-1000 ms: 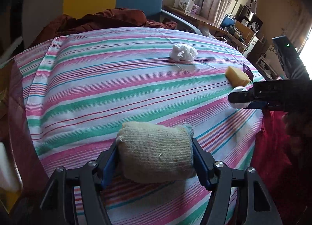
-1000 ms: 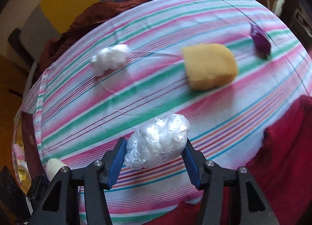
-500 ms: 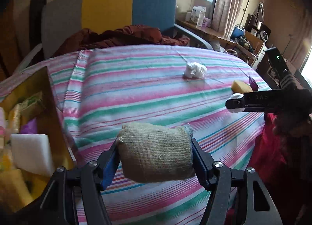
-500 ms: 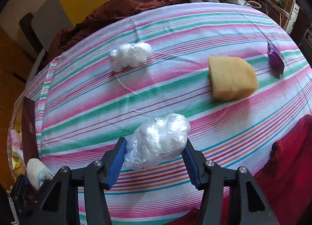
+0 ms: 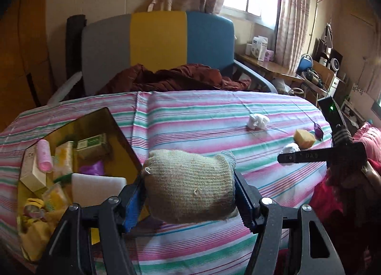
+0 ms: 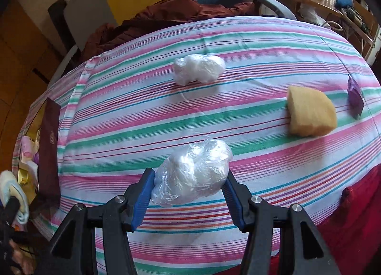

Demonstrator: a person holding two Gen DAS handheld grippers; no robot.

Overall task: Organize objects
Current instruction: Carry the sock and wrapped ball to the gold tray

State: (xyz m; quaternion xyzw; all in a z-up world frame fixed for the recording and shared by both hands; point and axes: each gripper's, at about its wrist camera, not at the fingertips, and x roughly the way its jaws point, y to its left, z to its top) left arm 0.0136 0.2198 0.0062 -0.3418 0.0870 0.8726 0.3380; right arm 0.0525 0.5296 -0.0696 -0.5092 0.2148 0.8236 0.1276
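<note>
My left gripper (image 5: 188, 194) is shut on a beige knitted bundle (image 5: 188, 182), held above the striped tablecloth just right of an open yellow box (image 5: 119, 132) full of small items. My right gripper (image 6: 190, 184) is shut on a ball of clear plastic wrap (image 6: 193, 175) above the cloth's near edge; it also shows in the left wrist view (image 5: 289, 150). On the cloth lie a white plastic wad (image 6: 198, 69), a yellow sponge (image 6: 309, 114) and a purple wrapper (image 6: 354, 95).
The box (image 6: 48, 146) sits at the table's left end, holding a white foam block (image 5: 97, 185), a pink roller (image 5: 45, 157) and packets. A grey, yellow and blue chair (image 5: 157, 44) with a brown cloth stands behind the table. Red fabric (image 6: 352, 225) lies at the near right.
My left gripper has swung left and lifted with the knitted bundle, bringing the yellow box into view. My right gripper has drawn back from the sponge with the plastic ball in it.
</note>
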